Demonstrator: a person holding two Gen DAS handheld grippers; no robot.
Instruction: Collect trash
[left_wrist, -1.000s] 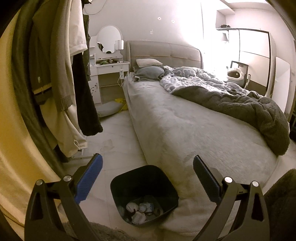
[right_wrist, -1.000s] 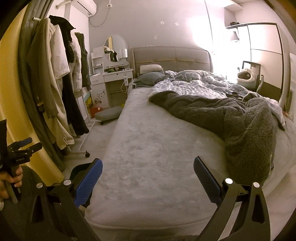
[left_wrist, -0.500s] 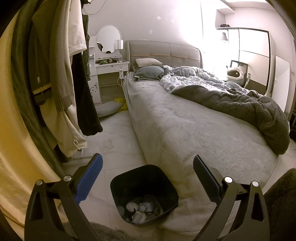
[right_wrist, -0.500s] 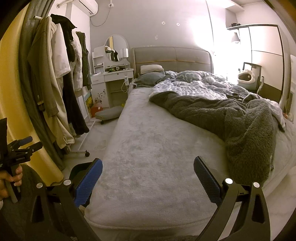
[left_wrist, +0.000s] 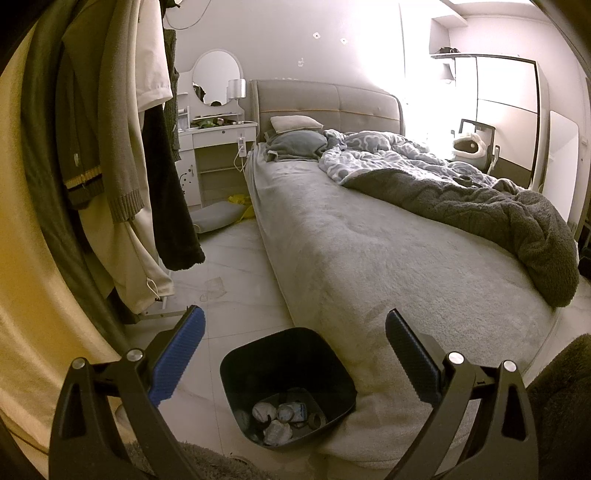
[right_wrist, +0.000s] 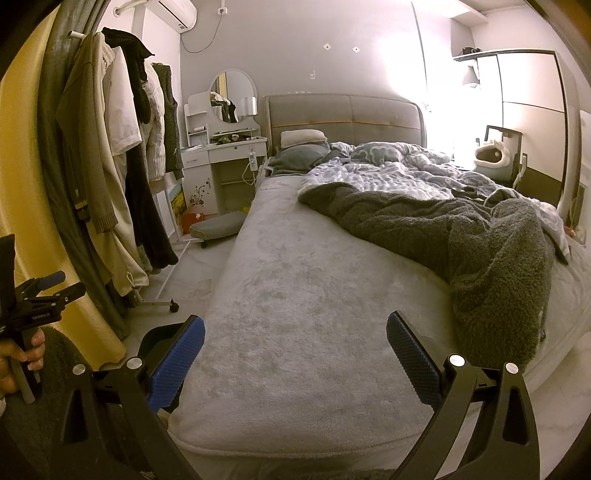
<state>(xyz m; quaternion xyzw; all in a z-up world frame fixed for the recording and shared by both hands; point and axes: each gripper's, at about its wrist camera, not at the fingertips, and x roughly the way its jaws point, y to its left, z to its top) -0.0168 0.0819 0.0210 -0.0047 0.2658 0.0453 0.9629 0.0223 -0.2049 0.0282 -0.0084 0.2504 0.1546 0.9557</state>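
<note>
A black trash bin (left_wrist: 258, 354) stands on the floor at the bed's near left corner, with several crumpled white wads of trash (left_wrist: 280, 415) in its bottom. My left gripper (left_wrist: 295, 350) is open and empty, above and just in front of the bin. My right gripper (right_wrist: 295, 350) is open and empty over the foot of the bed. In the right wrist view the bin's rim (right_wrist: 159, 338) shows behind my left finger. The left gripper (right_wrist: 40, 295) also shows at that view's left edge, held in a hand.
A grey bed (left_wrist: 369, 251) with a rumpled dark blanket (right_wrist: 480, 251) fills the middle and right. Coats hang on a wheeled rack (right_wrist: 110, 177) at left. A white vanity with a round mirror (left_wrist: 216, 77) stands beyond. A grey cushion (left_wrist: 218, 216) lies on the floor.
Both views have risen and drawn back slightly; the bin sits a little lower in the left wrist view. Both grippers stay open and empty.
</note>
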